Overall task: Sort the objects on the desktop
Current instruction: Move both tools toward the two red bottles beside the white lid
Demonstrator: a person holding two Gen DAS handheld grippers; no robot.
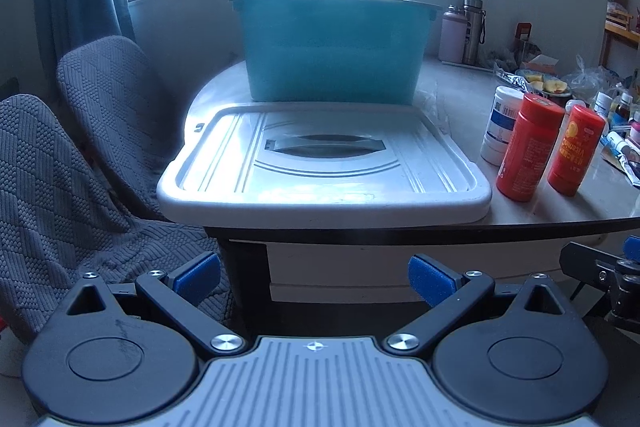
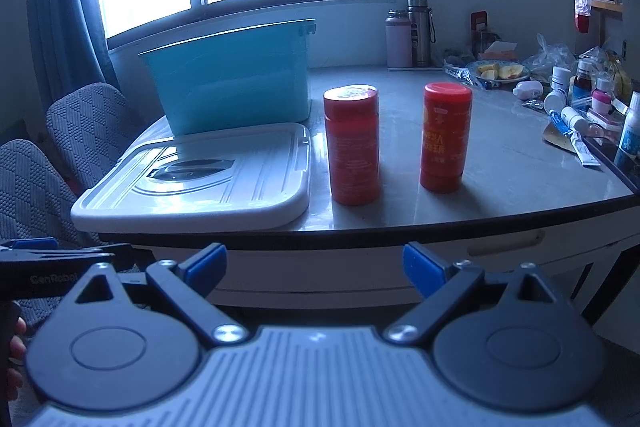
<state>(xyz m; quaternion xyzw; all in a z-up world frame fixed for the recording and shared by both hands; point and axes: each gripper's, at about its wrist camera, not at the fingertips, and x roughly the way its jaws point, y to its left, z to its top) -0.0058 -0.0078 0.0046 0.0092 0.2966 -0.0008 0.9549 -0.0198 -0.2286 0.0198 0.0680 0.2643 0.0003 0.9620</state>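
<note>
Two red bottles stand upright near the table's front edge: the left red bottle (image 2: 353,145) (image 1: 528,147) and the right red bottle (image 2: 445,135) (image 1: 576,149). A white jar (image 1: 501,125) stands behind them in the left wrist view. A teal storage bin (image 1: 334,45) (image 2: 232,75) stands at the back, with its white lid (image 1: 324,167) (image 2: 200,179) lying flat in front of it. My left gripper (image 1: 314,279) is open and empty, below the table edge in front of the lid. My right gripper (image 2: 315,269) is open and empty, below the edge in front of the red bottles.
Small medicine bottles and tubes (image 2: 576,107) clutter the table's right side. A plate of fruit (image 2: 500,71) and two flasks (image 2: 408,35) stand at the back. Grey padded chairs (image 1: 80,147) stand left of the table. The table edge (image 2: 400,229) is dark.
</note>
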